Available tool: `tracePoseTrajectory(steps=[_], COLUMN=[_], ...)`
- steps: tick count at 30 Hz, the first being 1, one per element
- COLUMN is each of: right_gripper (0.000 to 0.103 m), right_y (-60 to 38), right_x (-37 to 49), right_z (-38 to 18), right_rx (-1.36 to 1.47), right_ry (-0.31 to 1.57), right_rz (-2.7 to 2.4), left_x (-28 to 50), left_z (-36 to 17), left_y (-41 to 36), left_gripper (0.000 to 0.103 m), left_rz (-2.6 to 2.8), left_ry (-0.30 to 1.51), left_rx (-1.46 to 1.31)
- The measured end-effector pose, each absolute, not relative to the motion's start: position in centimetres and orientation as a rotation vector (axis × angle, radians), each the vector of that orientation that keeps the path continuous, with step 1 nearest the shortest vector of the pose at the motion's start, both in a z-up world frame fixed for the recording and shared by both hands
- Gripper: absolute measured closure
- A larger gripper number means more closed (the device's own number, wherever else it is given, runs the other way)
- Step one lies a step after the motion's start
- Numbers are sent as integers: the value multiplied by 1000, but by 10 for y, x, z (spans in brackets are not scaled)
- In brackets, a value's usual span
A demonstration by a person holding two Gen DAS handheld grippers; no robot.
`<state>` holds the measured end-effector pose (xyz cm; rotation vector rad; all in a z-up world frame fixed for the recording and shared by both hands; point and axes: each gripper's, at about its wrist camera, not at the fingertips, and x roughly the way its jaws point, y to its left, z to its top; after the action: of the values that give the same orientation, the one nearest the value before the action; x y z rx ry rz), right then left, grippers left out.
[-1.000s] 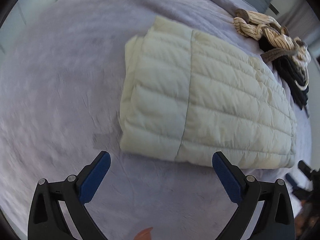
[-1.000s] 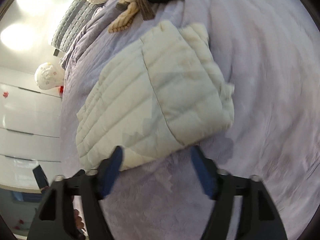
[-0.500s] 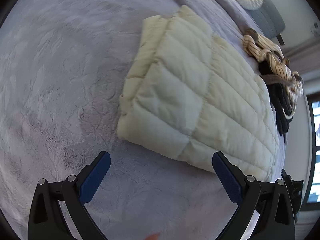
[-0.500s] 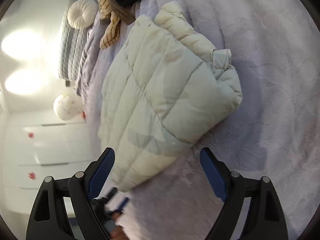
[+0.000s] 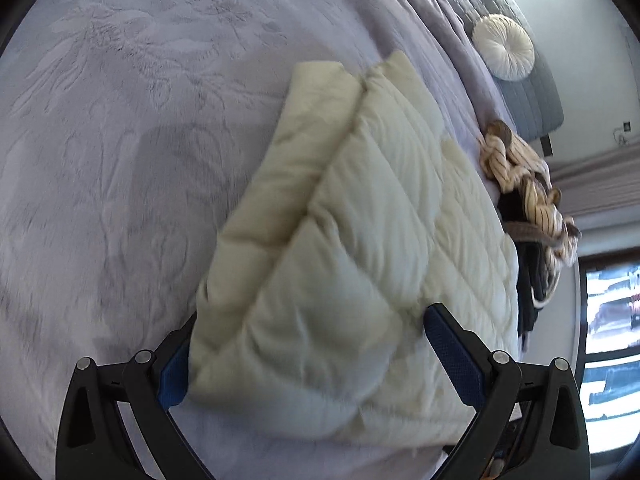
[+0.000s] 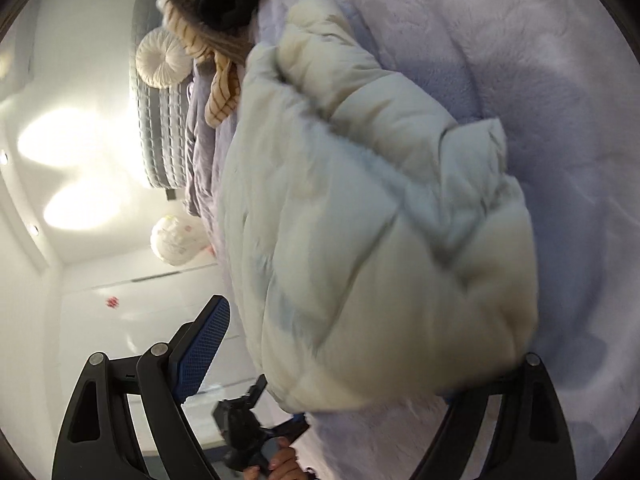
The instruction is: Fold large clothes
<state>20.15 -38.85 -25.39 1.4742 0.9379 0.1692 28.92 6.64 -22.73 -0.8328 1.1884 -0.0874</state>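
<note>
A cream quilted puffer jacket (image 5: 360,248), folded into a thick block, lies on a lavender plush bedspread (image 5: 120,120). My left gripper (image 5: 312,352) is open, its blue-padded jaws straddling the jacket's near corner; the left pad is partly hidden behind the fabric. In the right wrist view the jacket (image 6: 380,240) fills the middle. My right gripper (image 6: 360,360) is open, with the jacket's end between its jaws; the right jaw is mostly hidden under it. The other gripper and a hand (image 6: 260,440) show at the bottom.
A heap of striped beige and black clothes (image 5: 532,208) lies past the jacket's far end. A round white cushion (image 5: 504,46) and grey headboard sit at the head of the bed. A window (image 5: 608,308) is at the right. White wardrobe fronts (image 6: 120,320) stand beside the bed.
Both grippers have moved in towards the jacket from opposite ends. Its corners now lie between the open jaws, where half a second ago it lay ahead of them.
</note>
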Motion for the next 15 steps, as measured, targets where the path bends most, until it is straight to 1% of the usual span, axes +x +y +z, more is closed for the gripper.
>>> tracePoseTrajectory(steps=[1, 2, 3, 4, 5, 6, 7, 8, 9, 12, 15], right_gripper=[14, 14, 20, 26, 44, 62, 67, 73, 76, 79, 80], right_y=[-389, -388, -388, -388, -387, -388, -387, -386, -386, -383, -381], right_x=[203, 204, 204, 204, 203, 203, 202, 201, 201, 199, 192], right_z=[-256, -258, -260, -261, -263, -264, -266, -265, -263, -254, -244], right_rx=[1487, 1498, 1505, 1511, 1517, 1528, 1559, 1572, 1571, 1569, 1565], right_ry=[934, 931, 930, 936, 947, 948, 938, 927, 918, 891, 873], right_rz=[170, 173, 170, 164, 161, 164, 183, 193, 203, 233, 268], left_x=[293, 296, 299, 299, 302, 304, 304, 303, 303, 296, 282], left_z=[-229, -229, -229, -229, -228, -226, -222, -217, -211, -194, -177], left_y=[66, 65, 64, 64, 64, 63, 64, 63, 60, 62, 69], left_gripper=[2, 9, 17, 36, 55, 60, 66, 70, 71, 72, 72], left_rz=[-84, -84, -89, -103, -137, -157, -168, -180, -191, -228, -271], left_ry=[1183, 1179, 1179, 1183, 1182, 1178, 1172, 1163, 1155, 1129, 1117], left_rx=[-829, -823, -810, -809, -827, -840, -833, -815, -795, -763, -754])
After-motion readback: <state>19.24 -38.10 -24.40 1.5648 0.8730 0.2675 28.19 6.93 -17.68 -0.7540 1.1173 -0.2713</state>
